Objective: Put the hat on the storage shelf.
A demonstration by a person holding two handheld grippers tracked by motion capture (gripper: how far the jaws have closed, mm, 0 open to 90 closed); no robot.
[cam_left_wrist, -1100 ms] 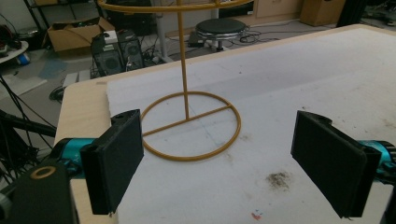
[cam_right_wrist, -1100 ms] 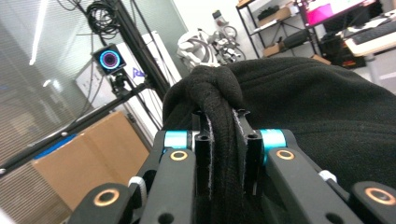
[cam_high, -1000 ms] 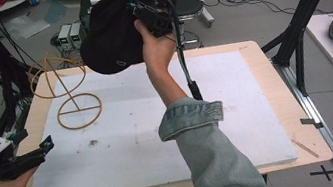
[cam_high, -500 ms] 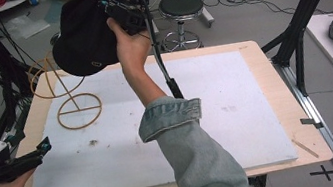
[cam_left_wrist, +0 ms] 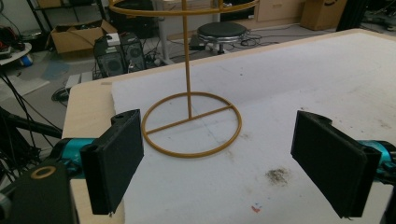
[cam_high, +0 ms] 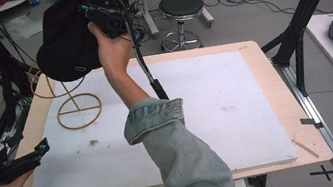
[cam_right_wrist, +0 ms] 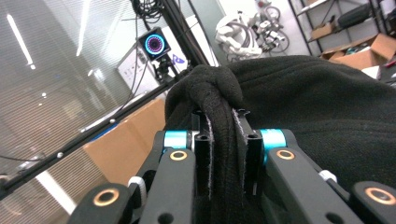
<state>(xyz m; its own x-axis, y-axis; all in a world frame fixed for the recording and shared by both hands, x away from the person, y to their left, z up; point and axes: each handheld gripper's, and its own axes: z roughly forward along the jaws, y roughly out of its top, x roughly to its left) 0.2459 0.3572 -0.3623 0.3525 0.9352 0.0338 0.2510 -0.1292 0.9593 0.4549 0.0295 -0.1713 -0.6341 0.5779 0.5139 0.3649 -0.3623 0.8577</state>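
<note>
Clamping a fold of black fabric between its jaws, the right gripper point(cam_high: 104, 17) holds a black hat point(cam_high: 67, 38) aloft at the far left of the table point(cam_high: 255, 59); in the right gripper view the pads are pressed tight on a bunched ridge of the hat point(cam_right_wrist: 299, 102), which bulges out above and to the right of them. From that gripper, in the high view, the hat hangs toward 9 o'clock, its crown a rounded dome whose open side seems to face down. Below the hat, at about 7 o'clock from the gripper, stands a gold wire stand point(cam_high: 78, 110): a ring base flat on the white mat point(cam_high: 237, 107), a thin stem rising upright, and an upper hoop partly hidden behind the hat's lower edge. The stand's long axis is vertical, so the hat would need to come straight down over the hoop, I judge. The right hand is much the nearer to it. The left gripper point(cam_high: 18, 162) rests low at the near-left edge, jaws wide apart and empty, pointing toward the stand point(cam_left_wrist: 191, 121) at roughly 1 o'clock
</note>
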